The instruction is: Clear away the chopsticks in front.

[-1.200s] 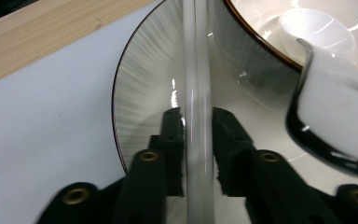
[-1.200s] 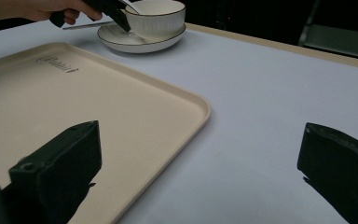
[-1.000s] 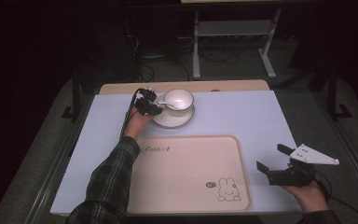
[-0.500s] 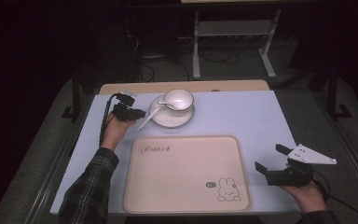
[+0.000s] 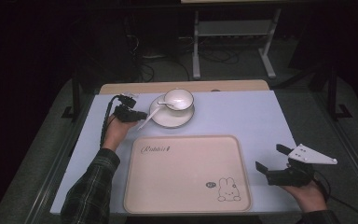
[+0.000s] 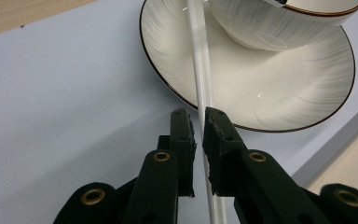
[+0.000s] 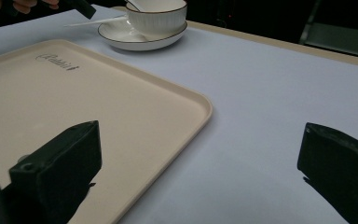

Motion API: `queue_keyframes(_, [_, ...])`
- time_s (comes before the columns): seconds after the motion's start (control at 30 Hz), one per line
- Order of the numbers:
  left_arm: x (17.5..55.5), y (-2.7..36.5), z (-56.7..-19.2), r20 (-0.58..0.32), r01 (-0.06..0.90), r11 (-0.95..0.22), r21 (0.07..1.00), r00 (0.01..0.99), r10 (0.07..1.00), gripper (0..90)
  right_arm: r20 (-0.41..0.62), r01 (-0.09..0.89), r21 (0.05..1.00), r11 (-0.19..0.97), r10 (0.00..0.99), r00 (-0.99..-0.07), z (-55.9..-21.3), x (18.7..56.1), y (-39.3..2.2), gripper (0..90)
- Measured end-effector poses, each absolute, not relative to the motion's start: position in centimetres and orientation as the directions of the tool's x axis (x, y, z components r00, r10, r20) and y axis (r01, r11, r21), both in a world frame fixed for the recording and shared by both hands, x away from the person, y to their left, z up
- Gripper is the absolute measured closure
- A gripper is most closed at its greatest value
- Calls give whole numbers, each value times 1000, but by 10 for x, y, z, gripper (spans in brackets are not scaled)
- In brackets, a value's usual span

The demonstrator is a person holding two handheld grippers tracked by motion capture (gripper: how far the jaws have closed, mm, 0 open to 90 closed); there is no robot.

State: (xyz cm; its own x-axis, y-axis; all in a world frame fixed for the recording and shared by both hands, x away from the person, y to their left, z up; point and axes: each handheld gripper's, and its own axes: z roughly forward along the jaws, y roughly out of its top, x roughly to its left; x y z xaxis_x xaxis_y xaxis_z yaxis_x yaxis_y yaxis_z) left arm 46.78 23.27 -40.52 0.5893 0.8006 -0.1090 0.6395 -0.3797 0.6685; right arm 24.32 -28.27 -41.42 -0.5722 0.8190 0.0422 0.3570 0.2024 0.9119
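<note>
Left gripper (image 6: 199,125) pinching the handle of a slim white plastic spoon (image 6: 202,74) beside a white ribbed saucer (image 5: 171,117).

Spoon's bowl sits in the white gold-rimmed cup (image 5: 178,99) on that saucer. Right gripper (image 5: 274,162), far from the saucer, jaws wide apart, empty. Likely step: lifting the spoon out; next calls for a steady raise clear of the cup.

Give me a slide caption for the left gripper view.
Hand-held gripper jaws closed on a white spoon handle resting across the saucer.

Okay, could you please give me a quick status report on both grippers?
Left gripper shut on spoon handle at saucer edge. Right gripper open, idle beside tray. Nothing obstructing.
</note>
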Motion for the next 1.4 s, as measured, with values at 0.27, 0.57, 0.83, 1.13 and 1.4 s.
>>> queue_keyframes(0.27, [469,231,-408,-127,647,-365,669,584,802,810,42,356,912,202,819,-572,-414,243,-283,0])
queue_keyframes(0.57, [470,226,-412,-124,646,-383,660,596,793,794,41,355,913,202,819,-572,-414,243,-283,0])
queue_keyframes(0.83, [471,222,-423,-119,664,-402,630,595,795,803,42,357,912,202,820,-571,-414,243,-283,0])
queue_keyframes(1.13, [471,222,-423,-108,672,-394,627,576,810,849,43,358,911,203,819,-572,-414,243,-283,0])
queue_keyframes(1.4, [466,231,-412,-122,673,-339,657,540,833,857,43,358,912,201,820,-571,-414,243,-284,0])
